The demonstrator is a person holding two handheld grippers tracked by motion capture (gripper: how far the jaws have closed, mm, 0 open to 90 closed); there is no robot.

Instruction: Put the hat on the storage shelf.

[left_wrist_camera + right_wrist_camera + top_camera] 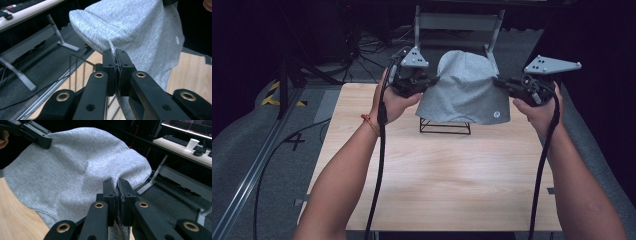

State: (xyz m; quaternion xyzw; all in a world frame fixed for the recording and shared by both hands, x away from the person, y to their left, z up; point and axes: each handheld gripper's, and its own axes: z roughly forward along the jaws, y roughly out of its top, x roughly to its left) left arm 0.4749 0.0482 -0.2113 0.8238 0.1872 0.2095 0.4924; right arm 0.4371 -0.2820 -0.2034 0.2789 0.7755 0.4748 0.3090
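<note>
A grey cloth (464, 90) hangs draped over a black wire rack (445, 126) at the far middle of the table (437, 175). The left gripper (430, 81) is clamped on a pinch of fabric at the cloth's left side, and the right gripper (498, 82) is clamped likewise at its right side; in each gripper view the jaws sit tight together with a fold of knit between them.

The cloth looks soft, light and limp, so it should sag between the two holds and stretch a little under pull. The side edges, where it is held now, seem the sensible grip. It may snag on the rack's corners if drawn sideways.

The near half of the table is bare wood, giving ample room to lay it down. Behind the rack the table ends, with a metal frame (457, 22) beyond.
</note>
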